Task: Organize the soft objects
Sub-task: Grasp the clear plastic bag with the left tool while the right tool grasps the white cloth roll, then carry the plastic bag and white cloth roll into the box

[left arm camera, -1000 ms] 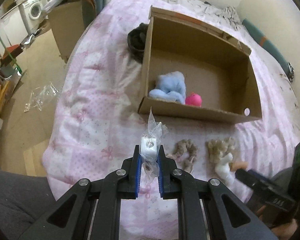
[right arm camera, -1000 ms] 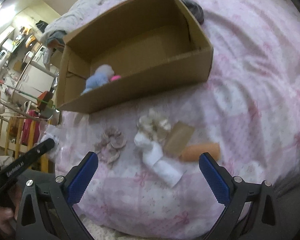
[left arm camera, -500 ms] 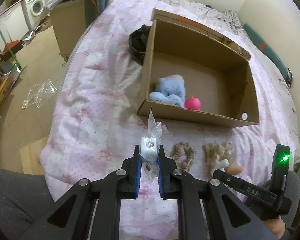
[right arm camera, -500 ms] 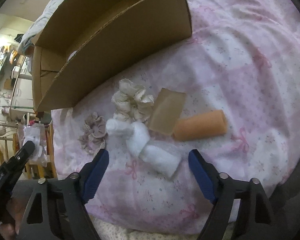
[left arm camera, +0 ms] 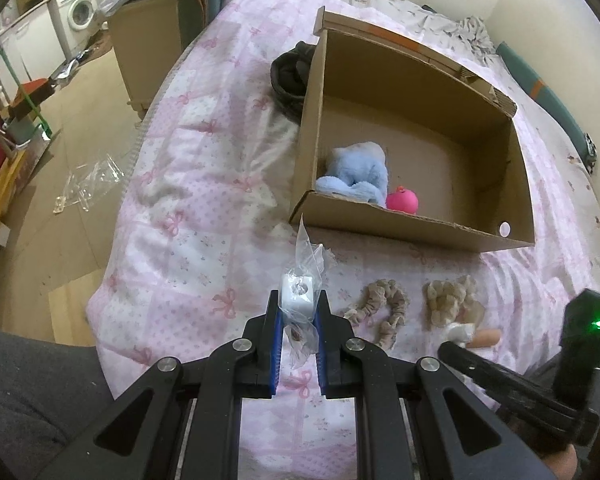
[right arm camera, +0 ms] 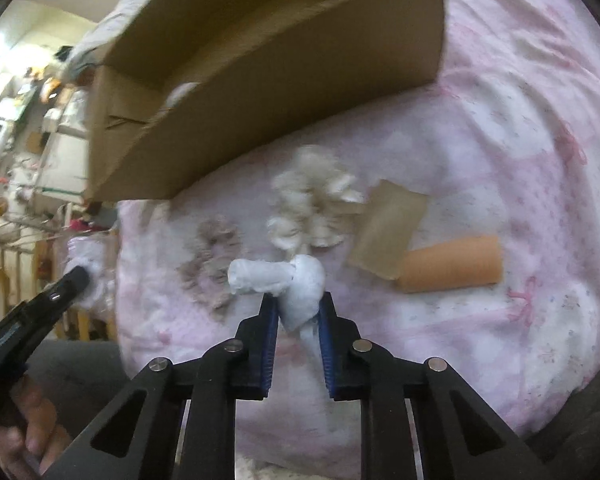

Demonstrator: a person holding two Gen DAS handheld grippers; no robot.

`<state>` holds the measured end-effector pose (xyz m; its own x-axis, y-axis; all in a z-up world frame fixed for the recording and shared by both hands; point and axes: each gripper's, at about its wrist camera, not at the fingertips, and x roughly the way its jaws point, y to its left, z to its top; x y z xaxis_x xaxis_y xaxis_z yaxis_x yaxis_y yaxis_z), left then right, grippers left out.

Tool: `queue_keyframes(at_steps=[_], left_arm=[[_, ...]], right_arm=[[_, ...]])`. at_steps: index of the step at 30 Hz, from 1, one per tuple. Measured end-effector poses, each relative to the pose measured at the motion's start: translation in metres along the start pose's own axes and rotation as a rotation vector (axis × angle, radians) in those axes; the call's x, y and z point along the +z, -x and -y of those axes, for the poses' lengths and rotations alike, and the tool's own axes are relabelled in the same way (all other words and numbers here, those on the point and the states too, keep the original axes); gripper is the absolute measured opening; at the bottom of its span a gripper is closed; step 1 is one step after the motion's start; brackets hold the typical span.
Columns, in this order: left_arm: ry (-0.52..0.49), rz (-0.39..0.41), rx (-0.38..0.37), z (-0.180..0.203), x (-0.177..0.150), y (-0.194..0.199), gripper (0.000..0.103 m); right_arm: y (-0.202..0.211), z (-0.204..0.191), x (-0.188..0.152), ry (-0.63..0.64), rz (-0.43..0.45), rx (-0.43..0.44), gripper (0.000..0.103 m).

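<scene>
Since a moment ago, the right gripper (right arm camera: pixel 298 308) has closed, now pinching the white sock (right arm camera: pixel 296 284); the left gripper (left arm camera: pixel 297 310) is squeezing a bagged white block (left arm camera: pixel 297 298).

Box (left arm camera: pixel 412 228): matt brown cardboard, rough torn edge upper right. Quilt (left arm camera: pixel 204 216): soft matt pink cloth. Plush (left arm camera: pixel 358 176): fuzzy blue pile. Ball (left arm camera: pixel 402 201): smooth pink, slight sheen. Bag (left arm camera: pixel 306 280), centre frame: clear crinkled glossy plastic round a white block. Scrunchies (left arm camera: pixel 380 312): ruffled beige cloth. Sock (right arm camera: pixel 284 280): white matt knit. Roll (right arm camera: pixel 452 265): orange matt cloth. Left claw (left arm camera: pixel 298 320): matt black plastic, ribbed blue pads, metal rivets.
</scene>
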<state>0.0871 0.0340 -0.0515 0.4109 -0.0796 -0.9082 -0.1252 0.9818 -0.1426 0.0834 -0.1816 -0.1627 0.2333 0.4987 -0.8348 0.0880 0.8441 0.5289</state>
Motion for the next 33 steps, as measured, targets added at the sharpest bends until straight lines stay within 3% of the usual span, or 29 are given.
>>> queue_keyframes(at_steps=[4,7,33], left_arm=[[0.005,-0.004,0.008,-0.001,-0.001,-0.002,0.013],[-0.002,-0.005,0.014,0.000,-0.001,-0.003,0.013],[-0.096,0.042,0.074,0.015,-0.010,-0.001,0.013]], right_arm=[[0.016,-0.015,-0.001,0.048,0.065,0.135,0.021],[0.024,-0.023,0.000,0.072,0.102,0.181,0.021],[0.053,-0.022,-0.001,0.099,0.166,0.223,0.021]])
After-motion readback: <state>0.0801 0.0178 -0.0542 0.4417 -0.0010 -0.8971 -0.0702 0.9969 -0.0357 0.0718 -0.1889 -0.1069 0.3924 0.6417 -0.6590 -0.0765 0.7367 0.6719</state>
